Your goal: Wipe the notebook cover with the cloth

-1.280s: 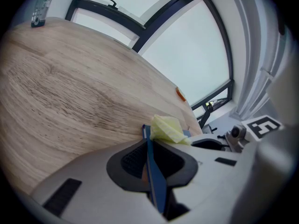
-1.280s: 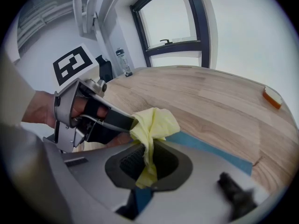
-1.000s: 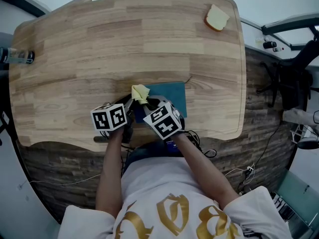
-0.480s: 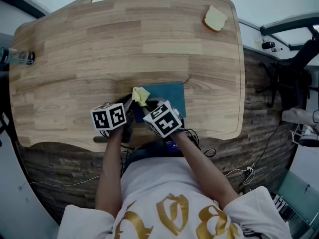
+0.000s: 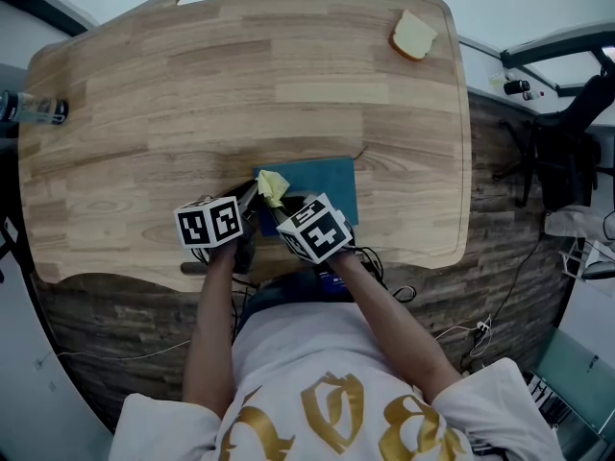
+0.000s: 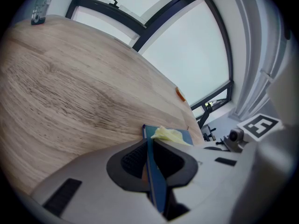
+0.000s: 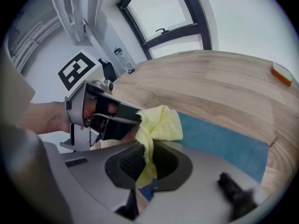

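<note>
L gripper (image 6: 150, 158): jaws clamped on near-left edge of blue notebook (image 5: 322, 185), cover pinched betw pads. R gripper (image 7: 148, 160): jaws closed on bunched yellow cloth (image 7: 161, 122). Cloth sits on notebook's left corner, just beside L jaws. Notebook lies on wooden table (image 5: 240, 84), near front edge by person.

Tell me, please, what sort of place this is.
Probably an office or lab workspace: a large wooden desk, what looks like a dark office chair beside it, and tall framed windows behind.
</note>
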Demonstrator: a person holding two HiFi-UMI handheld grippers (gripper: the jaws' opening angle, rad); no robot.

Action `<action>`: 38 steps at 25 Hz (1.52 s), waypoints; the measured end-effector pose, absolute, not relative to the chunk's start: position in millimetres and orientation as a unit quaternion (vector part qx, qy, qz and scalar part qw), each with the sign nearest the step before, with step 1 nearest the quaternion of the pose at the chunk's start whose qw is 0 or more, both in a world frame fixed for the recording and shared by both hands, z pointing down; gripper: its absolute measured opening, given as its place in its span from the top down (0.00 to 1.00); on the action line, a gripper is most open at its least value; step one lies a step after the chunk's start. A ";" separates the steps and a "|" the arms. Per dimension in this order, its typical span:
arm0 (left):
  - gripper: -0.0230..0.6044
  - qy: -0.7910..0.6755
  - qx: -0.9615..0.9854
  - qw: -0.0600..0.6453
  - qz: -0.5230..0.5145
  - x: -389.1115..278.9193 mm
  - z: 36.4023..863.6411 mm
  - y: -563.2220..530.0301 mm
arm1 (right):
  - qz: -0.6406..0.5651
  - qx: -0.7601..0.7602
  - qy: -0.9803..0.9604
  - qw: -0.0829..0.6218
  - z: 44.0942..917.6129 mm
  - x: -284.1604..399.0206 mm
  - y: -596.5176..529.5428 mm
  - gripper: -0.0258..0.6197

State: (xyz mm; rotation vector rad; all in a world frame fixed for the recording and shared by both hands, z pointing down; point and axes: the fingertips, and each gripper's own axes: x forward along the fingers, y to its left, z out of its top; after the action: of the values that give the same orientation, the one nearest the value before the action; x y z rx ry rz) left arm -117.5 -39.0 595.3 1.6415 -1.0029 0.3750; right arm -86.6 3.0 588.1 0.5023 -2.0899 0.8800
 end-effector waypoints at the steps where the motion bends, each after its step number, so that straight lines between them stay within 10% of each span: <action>1: 0.88 -0.425 0.696 0.557 0.160 -117.6 595.5 -38.8 | 0.349 0.197 -0.825 0.398 588.2 -86.6 4.8 0.90; 38: 0.88 -0.435 0.702 0.541 0.163 -116.5 590.4 -41.6 | 0.346 0.153 -0.831 0.407 588.5 -67.5 34.3 0.90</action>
State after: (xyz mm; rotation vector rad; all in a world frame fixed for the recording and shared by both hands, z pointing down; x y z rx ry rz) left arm -116.5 -41.6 590.4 1.6669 -1.0325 0.3864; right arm -67.5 34.3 588.5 0.3859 -2.0958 0.8728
